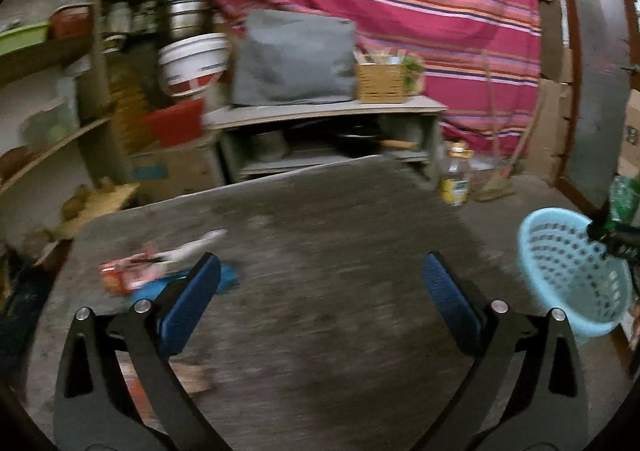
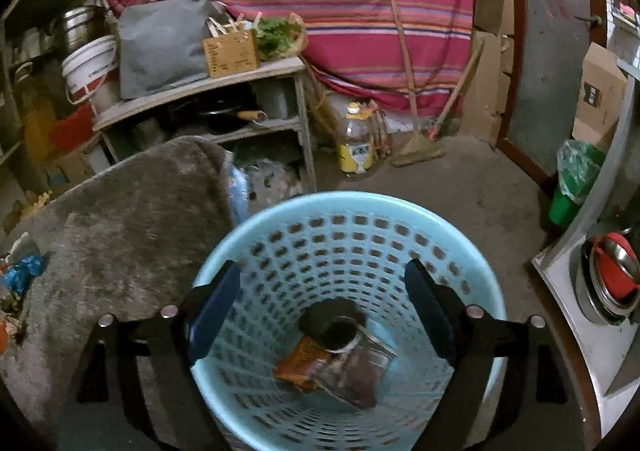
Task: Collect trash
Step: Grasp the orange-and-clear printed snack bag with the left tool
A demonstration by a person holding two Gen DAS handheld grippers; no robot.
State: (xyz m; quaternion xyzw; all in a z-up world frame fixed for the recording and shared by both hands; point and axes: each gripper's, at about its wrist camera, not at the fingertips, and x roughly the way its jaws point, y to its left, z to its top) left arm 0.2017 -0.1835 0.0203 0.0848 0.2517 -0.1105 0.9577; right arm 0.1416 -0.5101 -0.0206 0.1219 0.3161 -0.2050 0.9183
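Observation:
My left gripper (image 1: 320, 277) is open and empty over a grey table top (image 1: 320, 251). Just left of its left finger lie a red wrapper (image 1: 124, 273), a white wrapper (image 1: 192, 247) and a blue wrapper (image 1: 228, 279). A light blue perforated basket (image 1: 568, 275) stands past the table's right edge. My right gripper (image 2: 324, 291) is open and empty, directly above that basket (image 2: 348, 211). Inside the basket lie a dark round can (image 2: 336, 325), an orange wrapper (image 2: 302, 365) and a clear dark wrapper (image 2: 356, 375). The blue wrapper (image 2: 22, 271) shows at the left edge.
Behind the table stands a low grey shelf (image 1: 332, 115) with a grey bag, a wicker box and pans. A yellow oil bottle (image 2: 354, 143) and brooms stand on the floor. A green lined bin (image 2: 576, 179) is at right. Shelves with buckets fill the left.

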